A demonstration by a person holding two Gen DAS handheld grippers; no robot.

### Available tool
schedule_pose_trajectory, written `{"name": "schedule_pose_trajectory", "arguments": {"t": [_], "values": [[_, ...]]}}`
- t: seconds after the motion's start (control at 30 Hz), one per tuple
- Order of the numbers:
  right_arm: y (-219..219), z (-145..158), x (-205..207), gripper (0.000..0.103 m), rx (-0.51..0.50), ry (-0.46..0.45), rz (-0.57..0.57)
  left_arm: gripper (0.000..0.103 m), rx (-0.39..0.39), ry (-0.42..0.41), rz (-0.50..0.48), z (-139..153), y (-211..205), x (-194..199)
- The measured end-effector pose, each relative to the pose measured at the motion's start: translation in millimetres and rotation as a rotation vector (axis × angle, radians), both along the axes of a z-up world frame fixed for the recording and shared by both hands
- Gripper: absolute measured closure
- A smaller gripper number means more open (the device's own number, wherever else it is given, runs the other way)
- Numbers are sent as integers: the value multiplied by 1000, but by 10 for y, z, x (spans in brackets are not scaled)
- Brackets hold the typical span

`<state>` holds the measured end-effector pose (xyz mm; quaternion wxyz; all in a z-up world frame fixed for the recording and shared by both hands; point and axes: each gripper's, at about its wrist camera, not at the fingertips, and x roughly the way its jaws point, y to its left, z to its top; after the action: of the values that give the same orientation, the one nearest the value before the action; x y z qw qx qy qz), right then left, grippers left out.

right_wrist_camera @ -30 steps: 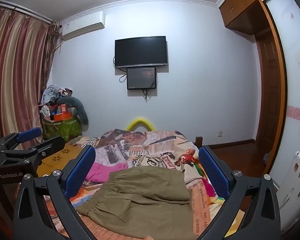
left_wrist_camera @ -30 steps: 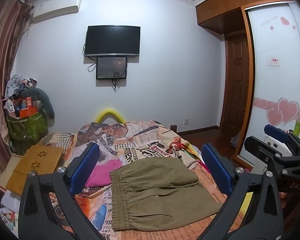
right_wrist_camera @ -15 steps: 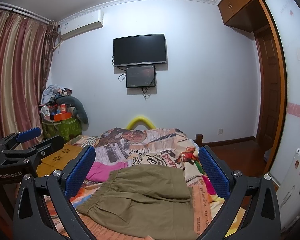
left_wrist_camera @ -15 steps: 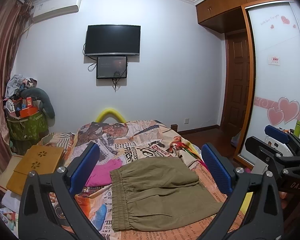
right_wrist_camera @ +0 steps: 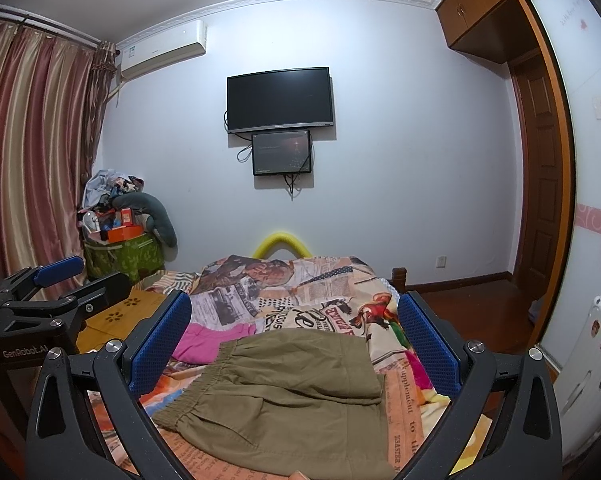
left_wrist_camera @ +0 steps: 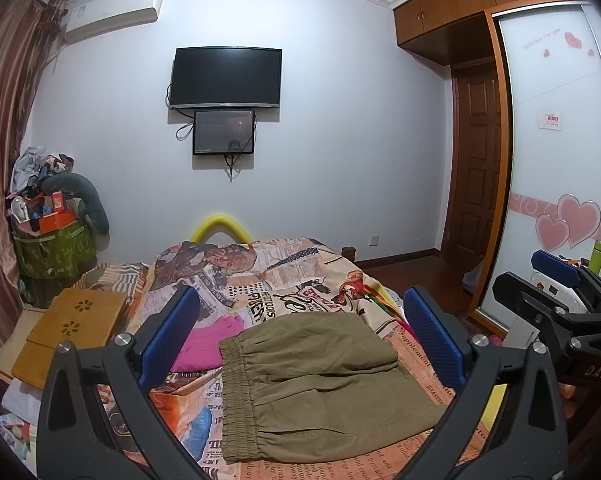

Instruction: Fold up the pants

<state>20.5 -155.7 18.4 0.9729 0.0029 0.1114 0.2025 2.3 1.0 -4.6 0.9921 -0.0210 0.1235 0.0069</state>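
Olive-green pants (left_wrist_camera: 320, 384) lie folded into a compact rectangle on the bed, elastic waistband to the left. They also show in the right wrist view as folded pants (right_wrist_camera: 288, 392). My left gripper (left_wrist_camera: 300, 340) hangs open above and in front of them, holding nothing. My right gripper (right_wrist_camera: 294, 340) is open as well, raised over the pants with nothing between its blue pads (right_wrist_camera: 428, 344). Each gripper appears at the edge of the other's view: right gripper (left_wrist_camera: 560, 284), left gripper (right_wrist_camera: 56, 276).
A newspaper-print bedspread (left_wrist_camera: 284, 280) covers the bed. A pink garment (left_wrist_camera: 208, 340) lies left of the pants. A wooden lap desk (left_wrist_camera: 72, 332) and a full green basket (left_wrist_camera: 52, 248) stand at left. A wardrobe (left_wrist_camera: 556, 160) and a door (left_wrist_camera: 476, 168) are at right.
Both grippers have lifted slightly and stay open. The pants lie unmoved on the bed.
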Motion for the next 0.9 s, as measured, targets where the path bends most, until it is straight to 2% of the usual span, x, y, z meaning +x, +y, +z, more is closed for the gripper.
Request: {"name": "schedule_pose_trajectory", "arguments": {"t": [0.9], "values": [[7,6,32,0,-8,7,-5,0,-7,13,4,19,-6,80]]}}
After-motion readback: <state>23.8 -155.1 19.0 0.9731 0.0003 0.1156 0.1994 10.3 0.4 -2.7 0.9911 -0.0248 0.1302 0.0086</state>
